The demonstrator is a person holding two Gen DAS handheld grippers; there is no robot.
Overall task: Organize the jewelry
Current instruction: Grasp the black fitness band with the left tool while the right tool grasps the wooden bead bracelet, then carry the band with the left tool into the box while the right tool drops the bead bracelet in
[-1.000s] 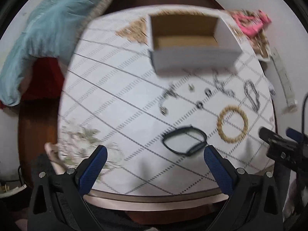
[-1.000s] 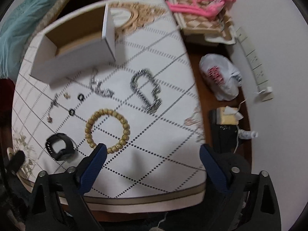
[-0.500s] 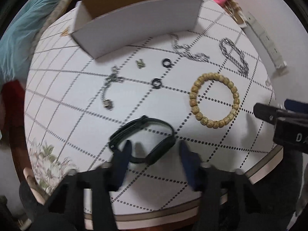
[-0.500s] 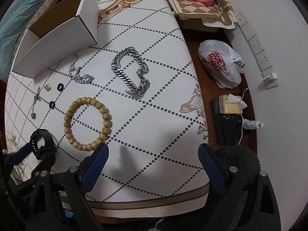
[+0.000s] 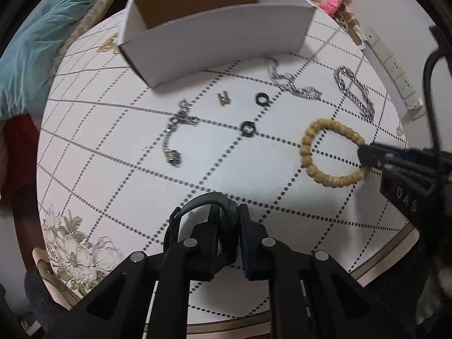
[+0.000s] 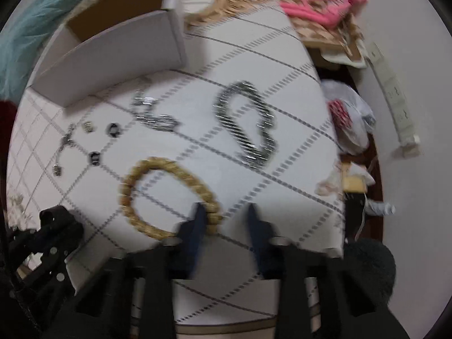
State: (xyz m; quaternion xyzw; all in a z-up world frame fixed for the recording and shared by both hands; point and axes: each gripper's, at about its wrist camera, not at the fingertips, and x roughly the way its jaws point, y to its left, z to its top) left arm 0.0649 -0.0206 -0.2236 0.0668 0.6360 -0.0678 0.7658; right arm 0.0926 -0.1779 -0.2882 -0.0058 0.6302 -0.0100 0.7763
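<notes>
My left gripper [image 5: 226, 226] is shut on the black wristband [image 5: 209, 214] at the near edge of the round table. My right gripper [image 6: 224, 217] is partly open, its fingers astride the near right side of the wooden bead bracelet [image 6: 166, 195], which also shows in the left wrist view [image 5: 330, 152]. An open white cardboard box [image 5: 214, 31] stands at the back. In front of it lie a thin chain with pendant [image 5: 178, 130], a small gold ring [image 5: 223, 97], two black rings [image 5: 248, 127], a silver chain [image 5: 293, 84] and a thick silver chain bracelet [image 6: 248, 127].
The table wears a white cloth with a dotted diamond grid [image 5: 113, 169]. A teal cloth [image 5: 34, 50] hangs at the left. A pink toy [image 6: 319, 8], a white plastic bag [image 6: 350, 118] and a power strip [image 6: 395, 93] lie off the table's right side.
My left gripper has moved down and closed on the black wristband. My right gripper has moved forward to the bead bracelet and narrowed its fingers around its edge.
</notes>
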